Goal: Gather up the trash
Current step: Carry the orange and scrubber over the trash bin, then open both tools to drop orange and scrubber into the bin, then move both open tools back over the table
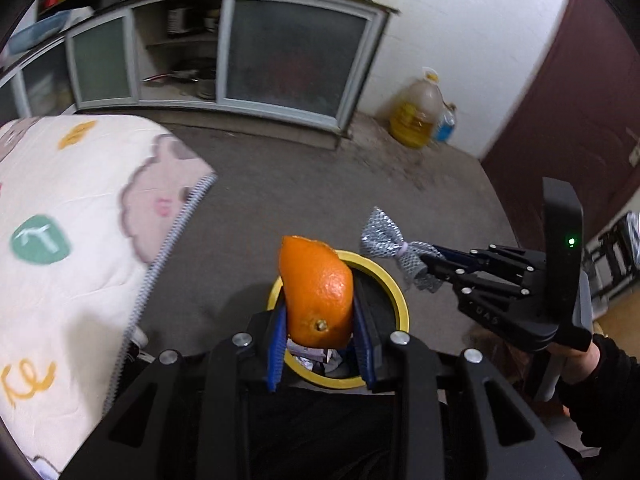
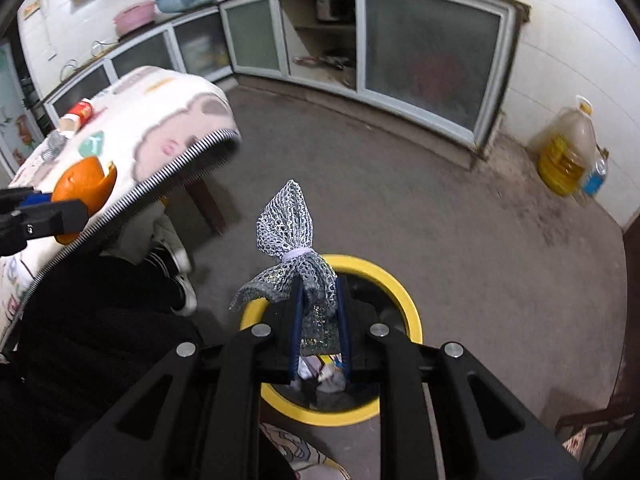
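A curved piece of orange peel (image 1: pixel 318 294) is sitting pinched between the blue pads of the left gripper (image 1: pixel 320 320), directly above the round yellow-rimmed trash bin (image 1: pixel 394 292) holding crumpled paper. The right gripper (image 2: pixel 320 316) is clamping a tied silver mesh bow (image 2: pixel 290 256) over the same bin, beside the patterned cream tablecloth (image 2: pixel 168 120)

Left gripper (image 1: pixel 320 320), blue pads clamped on orange peel (image 1: pixel 318 294), above yellow-rimmed bin (image 1: pixel 394 284) holding paper scraps; right gripper (image 1: pixel 430 266) pinching silver mesh bow (image 1: pixel 394 246); patterned quilt (image 1: pixel 80 240) at left; oil jug (image 1: pixel 416 116) by wall
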